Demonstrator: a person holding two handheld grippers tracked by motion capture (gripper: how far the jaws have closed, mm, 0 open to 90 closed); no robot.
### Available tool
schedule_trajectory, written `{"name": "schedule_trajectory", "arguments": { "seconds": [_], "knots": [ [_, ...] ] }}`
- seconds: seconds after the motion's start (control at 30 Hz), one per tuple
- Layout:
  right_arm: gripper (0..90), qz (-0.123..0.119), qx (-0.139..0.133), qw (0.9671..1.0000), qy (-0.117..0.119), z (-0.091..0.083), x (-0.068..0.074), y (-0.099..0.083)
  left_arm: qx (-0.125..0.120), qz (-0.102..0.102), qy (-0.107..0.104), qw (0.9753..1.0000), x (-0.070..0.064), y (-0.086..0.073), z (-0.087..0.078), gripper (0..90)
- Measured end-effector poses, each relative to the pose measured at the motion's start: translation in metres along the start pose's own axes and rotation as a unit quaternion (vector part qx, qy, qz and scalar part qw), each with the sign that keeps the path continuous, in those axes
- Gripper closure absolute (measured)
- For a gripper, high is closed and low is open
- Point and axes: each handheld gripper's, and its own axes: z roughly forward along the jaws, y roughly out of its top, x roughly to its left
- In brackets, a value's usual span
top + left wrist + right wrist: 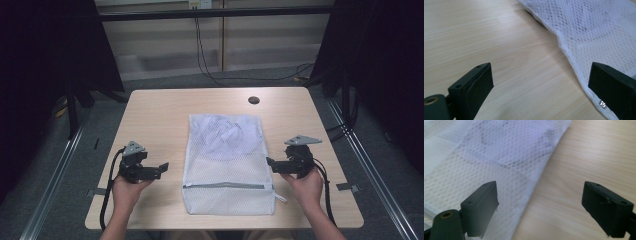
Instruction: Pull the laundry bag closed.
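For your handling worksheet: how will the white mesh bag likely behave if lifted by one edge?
The mesh bag will probably sag and fold, being thin netting lying flat. It is likely light, though the crumpled cloth inside may slide toward the low end.

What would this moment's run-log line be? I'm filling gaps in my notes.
left gripper: open, beside mesh bag | right gripper: open, at bag's other edge | zipper: closed | bag: flat on table

Bare table both sides of mesh bag
Only obstacle: bag mid-table; 2 side strips of table and far edge free.
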Motion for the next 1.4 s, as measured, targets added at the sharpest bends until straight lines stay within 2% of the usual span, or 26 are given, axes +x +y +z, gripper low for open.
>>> {"name": "schedule_trajectory", "arguments": {
  "seconds": [0.07, 0.2, 0.27, 0.3, 0.4, 0.47, 0.6, 1.03, 1.4],
  "knots": [
    [15.0, 0.001, 0.000, 1.0000, 0.004, -0.001, 0.009, 0.004, 0.008, 0.003, -0.006, 1.0000, -0.001, 0.000, 0.000, 6.5],
    [15.1, 0.020, 0.014, 0.9990, 0.038, 0.002, 0.023, 0.012, 0.027, 0.000, -0.016, 0.9995, -0.001, -0.002, 0.002, 6.9],
    [15.1, 0.020, 0.019, 0.9983, 0.051, 0.005, 0.031, 0.014, 0.032, 0.006, -0.017, 0.9993, -0.001, -0.002, 0.000, 7.5],
    [15.1, 0.018, 0.019, 0.9980, 0.058, 0.006, 0.034, 0.015, 0.029, 0.001, -0.016, 0.9995, 0.000, -0.003, 0.000, 7.6],
    [15.0, 0.006, 0.024, 0.9975, 0.066, 0.010, 0.045, 0.020, 0.036, 0.000, -0.019, 0.9992, 0.002, -0.004, -0.005, 7.6],
    [15.0, 0.008, 0.025, 0.9973, 0.068, 0.010, 0.049, 0.021, 0.036, -0.001, -0.018, 0.9992, 0.003, -0.005, -0.006, 7.7],
    [15.1, -0.011, 0.036, 0.9961, 0.080, 0.017, 0.065, 0.025, 0.039, -0.008, -0.022, 0.9990, 0.006, -0.007, -0.011, 8.1],
    [14.7, -0.017, 0.057, 0.9930, 0.102, 0.032, 0.097, 0.034, 0.040, -0.009, -0.035, 0.9985, 0.004, -0.008, -0.013, 8.3],
    [16.0, -0.023, 0.069, 0.9900, 0.120, 0.038, 0.118, 0.041, 0.045, -0.010, -0.035, 0.9983, 0.004, -0.008, -0.012, 8.8]
  ]
}}
